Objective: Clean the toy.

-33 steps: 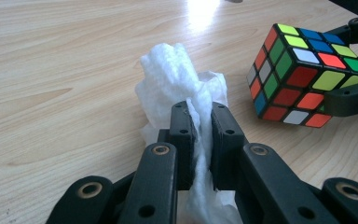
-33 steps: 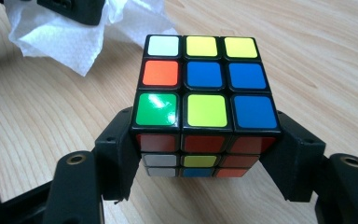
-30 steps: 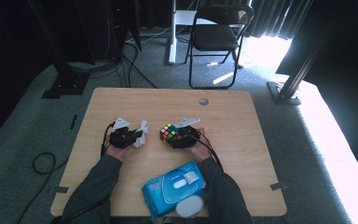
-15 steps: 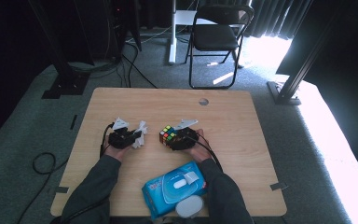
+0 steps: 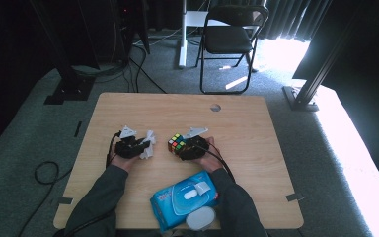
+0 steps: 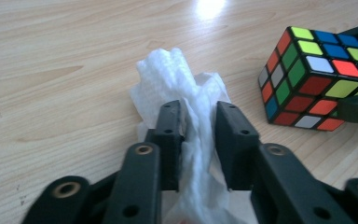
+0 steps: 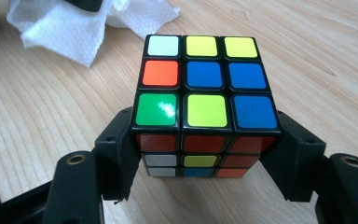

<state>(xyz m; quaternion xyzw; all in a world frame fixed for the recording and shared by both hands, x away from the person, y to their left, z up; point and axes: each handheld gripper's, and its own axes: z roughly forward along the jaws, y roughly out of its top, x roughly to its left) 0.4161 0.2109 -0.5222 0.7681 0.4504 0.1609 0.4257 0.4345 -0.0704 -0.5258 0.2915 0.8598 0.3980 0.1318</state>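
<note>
We hold a crumpled tissue in one gripper and a puzzle cube in the other, side by side at the middle of the wooden table (image 5: 256,123).

Our left gripper (image 6: 198,140) has its jaws nearly closed, pinching the white tissue (image 6: 182,88), which bunches up beyond the jaw tips and rests on the tabletop. Our right gripper (image 7: 205,149) has its jaws spread to the cube's width and pressed against two opposite sides of the puzzle cube (image 7: 205,88), which sits on the table just right of the tissue, the two near each other but apart. From above, the cube (image 5: 176,143) lies just left of our right hand (image 5: 208,157). A blue pack of wipes (image 5: 182,200) lies at the near edge, between our forearms.
</note>
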